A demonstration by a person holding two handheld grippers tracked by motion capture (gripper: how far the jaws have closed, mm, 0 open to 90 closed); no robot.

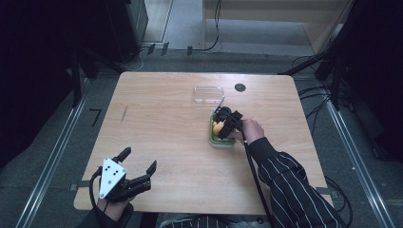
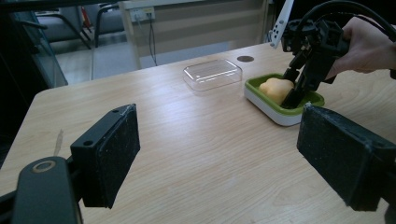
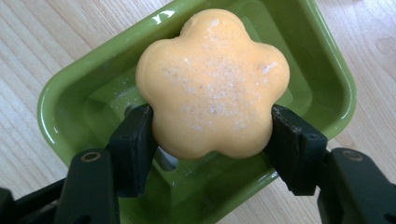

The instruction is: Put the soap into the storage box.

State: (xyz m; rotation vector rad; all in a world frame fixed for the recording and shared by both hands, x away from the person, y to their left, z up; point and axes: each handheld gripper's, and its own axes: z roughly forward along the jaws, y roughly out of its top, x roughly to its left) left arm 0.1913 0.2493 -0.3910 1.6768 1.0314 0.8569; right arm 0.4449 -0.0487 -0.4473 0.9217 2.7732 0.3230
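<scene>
An orange flower-shaped soap (image 3: 212,81) sits in a green soap dish (image 3: 74,93) with a white base. My right gripper (image 3: 212,140) is shut on the soap, one jaw pressed to each side of it. The high view has the dish (image 1: 221,141) right of the table's middle, with the right gripper (image 1: 222,124) reaching down into it from a hand. My left gripper (image 1: 140,158) is open near the front left edge, holding nothing. From the left gripper view, its wide-apart jaws frame the dish (image 2: 273,112), the soap (image 2: 275,88) and the right gripper (image 2: 292,91) at the far right.
A clear plastic lid (image 1: 208,93) lies on the table just beyond the dish, also seen as the lid (image 2: 212,73) in the left gripper view. A small black disc (image 1: 240,87) is set in the tabletop near the far edge. Cables run over the floor around the table.
</scene>
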